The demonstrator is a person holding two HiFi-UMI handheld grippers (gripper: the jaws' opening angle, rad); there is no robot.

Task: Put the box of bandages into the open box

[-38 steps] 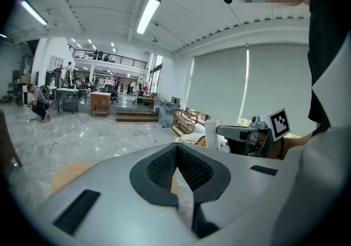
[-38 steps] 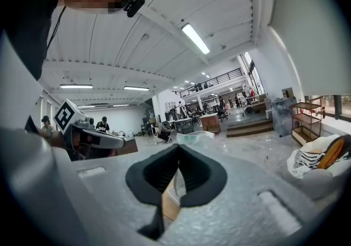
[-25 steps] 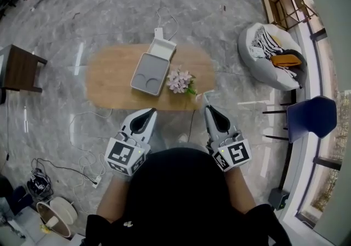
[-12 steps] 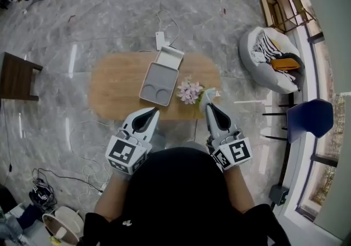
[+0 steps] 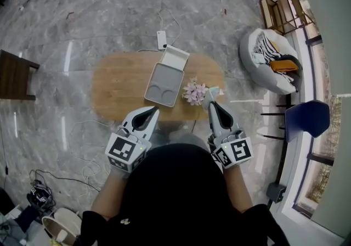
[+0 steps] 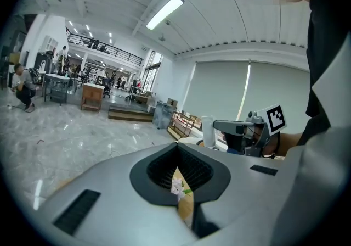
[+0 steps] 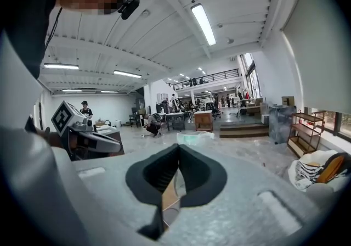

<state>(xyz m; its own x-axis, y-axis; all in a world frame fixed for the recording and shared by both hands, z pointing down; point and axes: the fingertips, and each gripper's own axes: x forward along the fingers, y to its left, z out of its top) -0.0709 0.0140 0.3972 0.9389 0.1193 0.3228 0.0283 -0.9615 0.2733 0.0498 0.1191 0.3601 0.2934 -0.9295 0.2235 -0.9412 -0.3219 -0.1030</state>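
Grey marble floor (image 5: 109, 14) surrounds an oval, light wooden table (image 5: 118, 88). On it lies the open grey box with two round hollows (image 5: 164, 84), its white lid folded back at the far end. Just to its right is a small bunch of pink flowers (image 5: 195, 92). What seems to be the box of bandages, a small pale white-and-green box (image 5: 215, 92), sits at the table's right edge beside the flowers, just ahead of the right gripper (image 5: 211, 106). That gripper's jaws meet at the tips, empty. The left gripper (image 5: 154, 110) hovers at the near table edge, jaws likewise together, well apart from the pale box.
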